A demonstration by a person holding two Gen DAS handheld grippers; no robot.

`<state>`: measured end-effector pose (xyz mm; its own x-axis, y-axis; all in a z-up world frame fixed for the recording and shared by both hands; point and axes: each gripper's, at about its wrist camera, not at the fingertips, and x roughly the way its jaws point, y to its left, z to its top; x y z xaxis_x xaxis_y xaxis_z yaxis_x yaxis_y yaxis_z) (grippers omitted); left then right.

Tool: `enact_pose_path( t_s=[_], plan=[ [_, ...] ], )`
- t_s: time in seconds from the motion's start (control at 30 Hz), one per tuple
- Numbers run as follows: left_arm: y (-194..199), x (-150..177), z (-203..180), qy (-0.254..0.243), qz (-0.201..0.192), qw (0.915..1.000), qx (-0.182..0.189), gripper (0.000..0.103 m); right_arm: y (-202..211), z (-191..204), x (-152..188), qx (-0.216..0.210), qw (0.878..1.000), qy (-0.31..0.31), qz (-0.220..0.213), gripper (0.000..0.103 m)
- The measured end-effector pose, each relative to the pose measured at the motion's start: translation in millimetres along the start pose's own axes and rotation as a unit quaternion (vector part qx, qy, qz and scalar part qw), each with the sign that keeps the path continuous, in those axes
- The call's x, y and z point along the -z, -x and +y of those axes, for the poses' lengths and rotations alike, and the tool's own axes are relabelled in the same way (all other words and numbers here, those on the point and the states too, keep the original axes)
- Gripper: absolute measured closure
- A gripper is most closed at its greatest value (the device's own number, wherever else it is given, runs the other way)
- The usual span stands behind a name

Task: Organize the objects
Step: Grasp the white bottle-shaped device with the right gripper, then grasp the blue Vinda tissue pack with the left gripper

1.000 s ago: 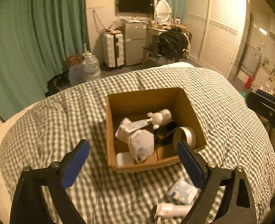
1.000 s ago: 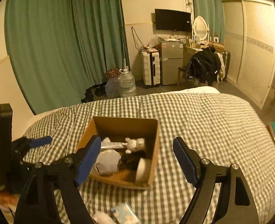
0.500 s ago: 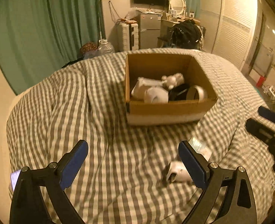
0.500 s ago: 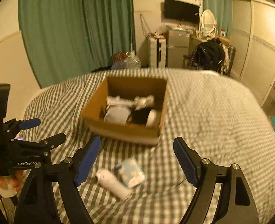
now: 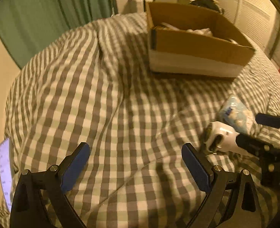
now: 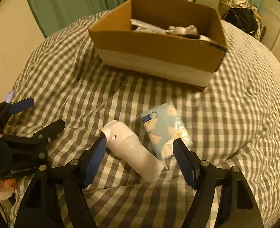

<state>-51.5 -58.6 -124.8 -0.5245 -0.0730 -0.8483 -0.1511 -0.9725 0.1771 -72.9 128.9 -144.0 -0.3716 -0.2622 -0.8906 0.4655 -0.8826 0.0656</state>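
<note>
Between wide-open right claw [image 6: 140,156] fingers, white dryer [image 6: 132,150], left claw [image 5: 136,168] wide open, empty

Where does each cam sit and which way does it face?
Left wrist: on the left claw, low over the checked bedspread; own open fingers show, right claw intrudes.
Right wrist: on the right claw, open over the white device beside the tissue pack; left claw intrudes.
Shared: cardboard box, device, pack.
</note>
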Motion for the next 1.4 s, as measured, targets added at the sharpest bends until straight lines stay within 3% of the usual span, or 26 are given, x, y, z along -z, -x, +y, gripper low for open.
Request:
enact_pose_path(
  t_s=[0.13,0.47,0.57,0.63,0.97,1.1,1.4],
  plan=[
    [-8.9,0.0,3.9,0.010,0.014,0.9998,0.005,0.003,-11.8,8.9,0.1,-0.003,0.999,0.023,0.028,0.040],
    [-26.1,-5.8,0.9,0.014,0.029,0.9995,0.008,0.003,-48.2,19.5,-7.4,-0.019,0.993,0.055,0.099,0.043],
    [-25.6,-6.6,3.9,0.016,0.029,0.9994,0.010,0.003,-50.8,15.7,-8.4,-0.028,0.993,0.046,0.104,0.049],
    [-24.1,-6.3,4.9,0.019,0.027,0.9994,0.011,0.003,-46.0,13.8,-7.2,-0.028,0.994,0.042,0.095,0.057],
    [-7.1,-20.8,-13.9,0.005,0.002,0.9996,0.028,0.003,25.9,-15.8,-6.8,-0.039,0.999,-0.011,-0.026,0.059],
    [-7.1,-38.5,-50.8,-0.029,-0.012,0.9989,0.036,0.003,46.6,-36.7,-9.8,-0.008,0.998,-0.034,-0.049,0.059],
    [-23.8,-57.3,-131.8,-0.088,-0.004,0.9915,0.096,0.003,55.8,-104.8,-6.7,0.048,0.993,-0.087,-0.066,0.059]
  ],
)
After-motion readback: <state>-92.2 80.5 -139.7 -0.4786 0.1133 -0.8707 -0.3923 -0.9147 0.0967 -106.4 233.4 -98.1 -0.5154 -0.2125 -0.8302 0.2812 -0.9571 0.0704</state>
